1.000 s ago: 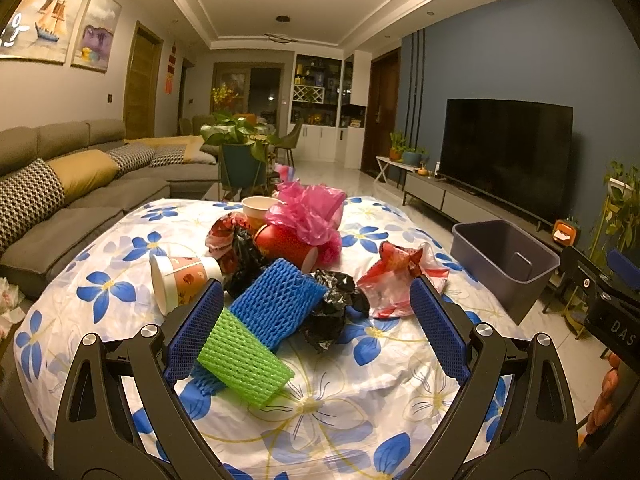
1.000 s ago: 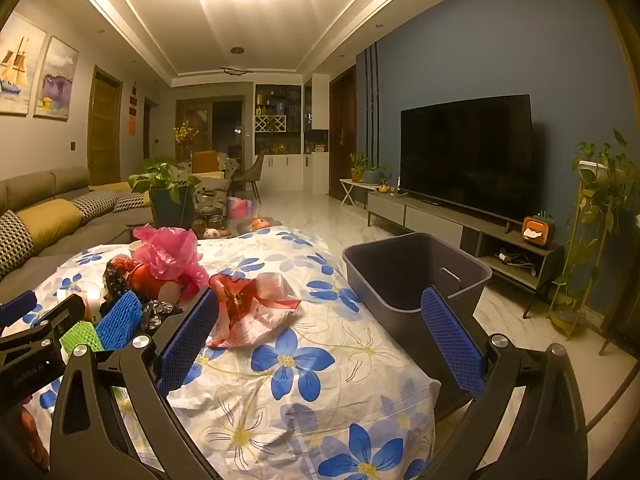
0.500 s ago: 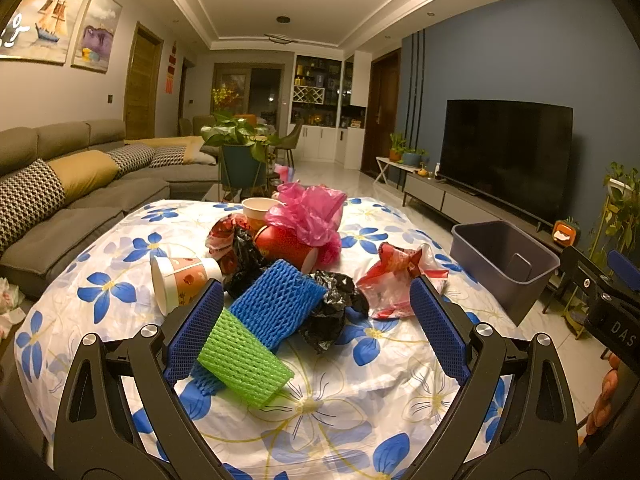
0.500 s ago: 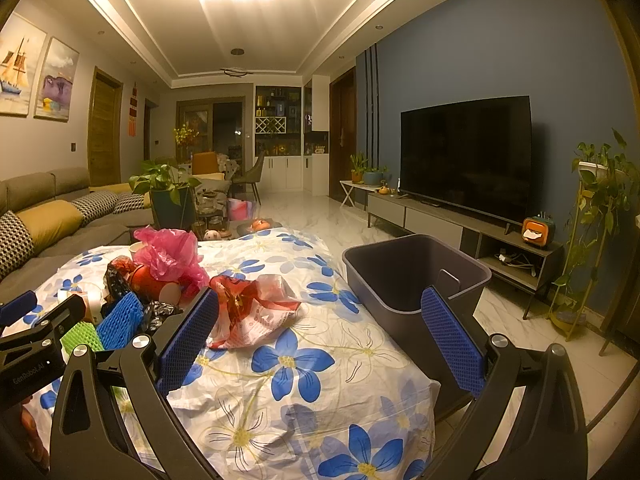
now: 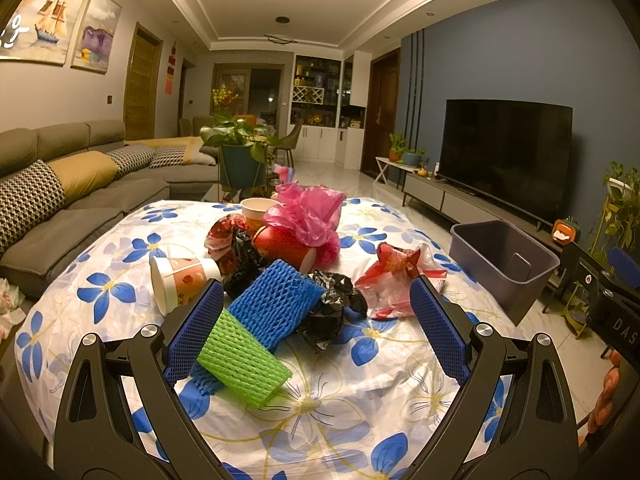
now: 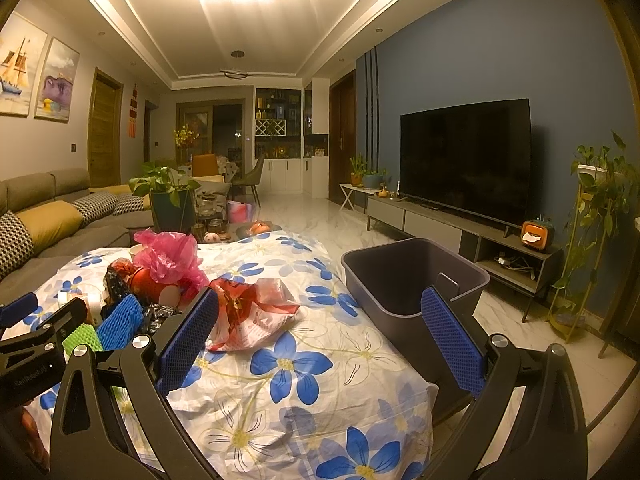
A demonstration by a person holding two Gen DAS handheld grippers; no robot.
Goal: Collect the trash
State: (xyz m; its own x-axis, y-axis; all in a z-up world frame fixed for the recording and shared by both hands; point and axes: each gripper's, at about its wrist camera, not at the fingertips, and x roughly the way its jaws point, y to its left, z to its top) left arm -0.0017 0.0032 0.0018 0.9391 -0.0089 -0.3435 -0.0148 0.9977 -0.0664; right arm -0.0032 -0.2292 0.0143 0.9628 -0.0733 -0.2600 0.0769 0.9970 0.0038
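Nothing has moved since earlier: trash heap (image 5: pixel 280 264) sits mid-worktop (image 5: pixel 320 400), green foam net (image 5: pixel 240 356) nearest. Left tool (image 5: pixel 316 332) stays spread before it, empty. Right tool (image 6: pixel 320 336) likewise spread, grey bin (image 6: pixel 408 280) beyond.

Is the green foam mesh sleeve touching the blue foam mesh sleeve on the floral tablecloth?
Touching. The left wrist view shows the green foam mesh sleeve lying against the blue foam mesh sleeve, overlapping its near end with no tablecloth visible between them.

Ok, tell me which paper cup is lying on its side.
The nearer paper cup, white rim facing left beside the black bag; the far cup stands upright.
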